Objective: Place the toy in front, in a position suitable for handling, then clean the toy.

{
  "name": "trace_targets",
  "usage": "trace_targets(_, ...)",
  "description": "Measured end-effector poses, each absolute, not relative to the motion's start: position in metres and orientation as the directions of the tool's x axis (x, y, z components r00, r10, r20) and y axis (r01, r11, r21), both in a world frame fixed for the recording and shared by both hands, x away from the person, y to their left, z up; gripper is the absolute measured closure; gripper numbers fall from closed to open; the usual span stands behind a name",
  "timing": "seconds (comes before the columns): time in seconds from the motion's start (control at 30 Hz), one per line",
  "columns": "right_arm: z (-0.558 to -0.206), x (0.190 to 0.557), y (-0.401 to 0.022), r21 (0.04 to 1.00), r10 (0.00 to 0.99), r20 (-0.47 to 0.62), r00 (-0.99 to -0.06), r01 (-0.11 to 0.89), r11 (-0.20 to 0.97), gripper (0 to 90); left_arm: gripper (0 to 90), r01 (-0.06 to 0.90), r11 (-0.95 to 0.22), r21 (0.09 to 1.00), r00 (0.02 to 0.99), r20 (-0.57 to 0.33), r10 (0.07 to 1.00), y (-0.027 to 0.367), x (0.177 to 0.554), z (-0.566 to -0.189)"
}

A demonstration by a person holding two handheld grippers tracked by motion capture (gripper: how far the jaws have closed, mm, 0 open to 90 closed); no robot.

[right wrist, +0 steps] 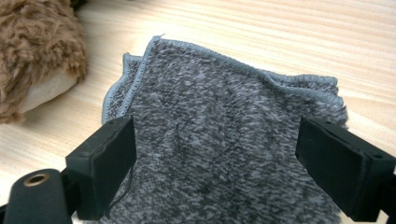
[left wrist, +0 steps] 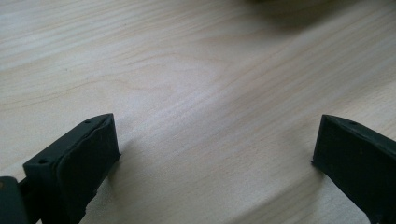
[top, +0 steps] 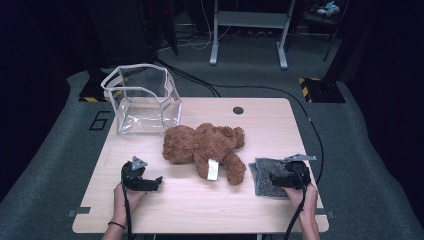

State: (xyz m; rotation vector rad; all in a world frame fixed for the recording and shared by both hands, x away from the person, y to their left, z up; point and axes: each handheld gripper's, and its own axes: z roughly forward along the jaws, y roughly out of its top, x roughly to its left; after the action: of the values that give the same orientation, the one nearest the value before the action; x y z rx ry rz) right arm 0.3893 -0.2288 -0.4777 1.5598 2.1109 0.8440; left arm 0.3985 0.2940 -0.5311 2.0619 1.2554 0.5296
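Dark room, grey carpet floor (top: 45, 165), light wooden table (top: 200, 200) in the middle. Metal stand legs (top: 248, 35) behind it, black cables (top: 280, 95) across the floor.

Grey cloth (right wrist: 219, 140) lies flat near the table's right front edge, just right of the teddy bear (top: 205, 147). Speckled grey terry, dark and light flecks, lighter grey stitched hem. Looks folded: a second layer's edge peeks out at the far left corner in the right gripper view. Top edge wavy, not crisp.

Right gripper (right wrist: 215, 163) sits over the cloth, jaws wide apart, one over each side of the cloth, pads not pressing on it. Nothing clamped. In the high view the right gripper covers the cloth's right part.

Left gripper (left wrist: 215, 154) is at the table's left front, jaws wide apart over bare wood, nothing between them.

Bear: brown plush, lying on its side mid-table, white tag (top: 213, 170) on its lower body. Print on the tag too small to read. One paw with a pale sole shows at the left edge of the right gripper view, near the cloth but apart from it.

Clear plastic bag (top: 145, 100) with white trim stands open at the back left of the table. A "6" (top: 101, 121) is marked on the floor left of the table. Small round hole (top: 238, 110) near the table's back edge.
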Motion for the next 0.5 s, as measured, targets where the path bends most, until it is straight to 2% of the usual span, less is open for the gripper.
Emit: trace_targets(0.5,-0.4780,0.3831,-0.2295,0.663,0.950,0.050,-0.309,0.721,0.200,12.1,0.0,0.623,-0.336,0.706,0.466,0.010,0.885,0.2945,0.3983,-0.5306)
